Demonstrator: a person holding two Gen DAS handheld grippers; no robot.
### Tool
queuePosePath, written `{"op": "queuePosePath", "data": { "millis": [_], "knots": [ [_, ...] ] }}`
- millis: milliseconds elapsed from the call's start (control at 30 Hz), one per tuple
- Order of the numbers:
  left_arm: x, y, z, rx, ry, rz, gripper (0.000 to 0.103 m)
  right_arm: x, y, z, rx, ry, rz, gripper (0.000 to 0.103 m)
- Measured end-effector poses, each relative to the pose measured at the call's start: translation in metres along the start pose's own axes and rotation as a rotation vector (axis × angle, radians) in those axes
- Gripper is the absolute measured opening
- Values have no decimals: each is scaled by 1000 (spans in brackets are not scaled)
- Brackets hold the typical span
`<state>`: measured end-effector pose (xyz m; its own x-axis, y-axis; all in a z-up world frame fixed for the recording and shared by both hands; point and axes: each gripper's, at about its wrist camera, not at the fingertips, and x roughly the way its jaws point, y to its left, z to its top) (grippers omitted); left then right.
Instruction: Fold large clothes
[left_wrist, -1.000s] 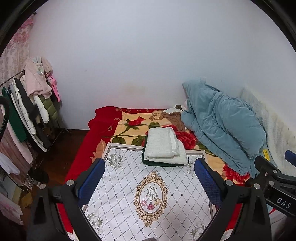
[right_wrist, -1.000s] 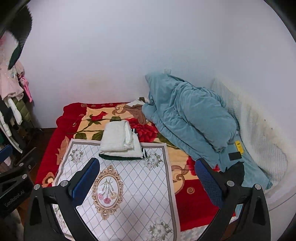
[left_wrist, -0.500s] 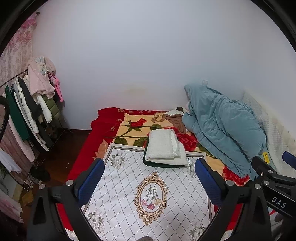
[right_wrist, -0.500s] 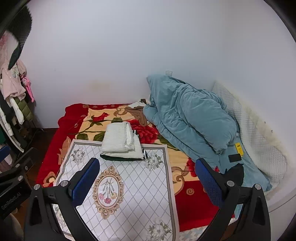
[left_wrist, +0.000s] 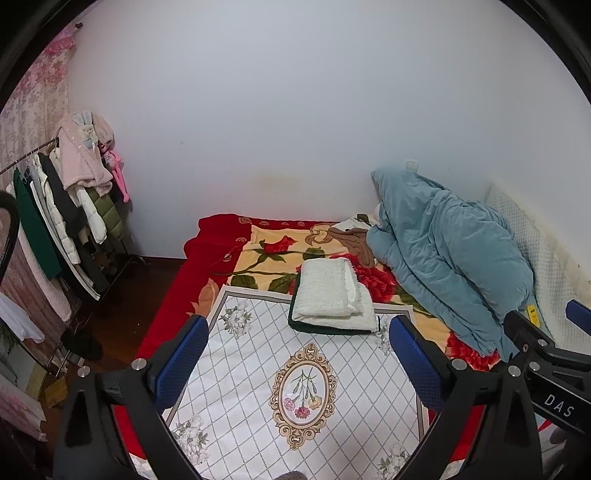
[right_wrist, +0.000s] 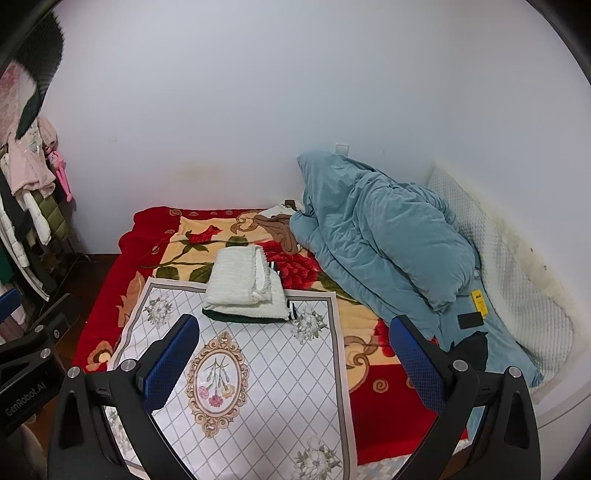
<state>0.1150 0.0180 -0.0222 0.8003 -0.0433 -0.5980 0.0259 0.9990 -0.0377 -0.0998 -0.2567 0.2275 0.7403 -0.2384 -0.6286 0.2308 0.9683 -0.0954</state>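
Both grippers have pulled back slightly; left gripper (left_wrist: 297, 363) & right gripper (right_wrist: 295, 360) hover over white diamond-pattern mat (left_wrist: 258, 369), jaws wide apart, empty. Folded white garment (left_wrist: 330, 295) sits on mat's far edge, atop dark green folded piece (right_wrist: 236, 316), near teal duvet (right_wrist: 380, 236).

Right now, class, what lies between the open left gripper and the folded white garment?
Only bare patterned cloth lies between the left gripper and the folded white garment, as the left wrist view shows.
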Motion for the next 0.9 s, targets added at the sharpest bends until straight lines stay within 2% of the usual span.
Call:
{"op": "queuePosePath", "data": {
  "millis": [900],
  "knots": [
    [-8, -2, -4, -18, 4, 9, 100, 1, 5, 5, -5, -5, 2, 103]
  ]
}}
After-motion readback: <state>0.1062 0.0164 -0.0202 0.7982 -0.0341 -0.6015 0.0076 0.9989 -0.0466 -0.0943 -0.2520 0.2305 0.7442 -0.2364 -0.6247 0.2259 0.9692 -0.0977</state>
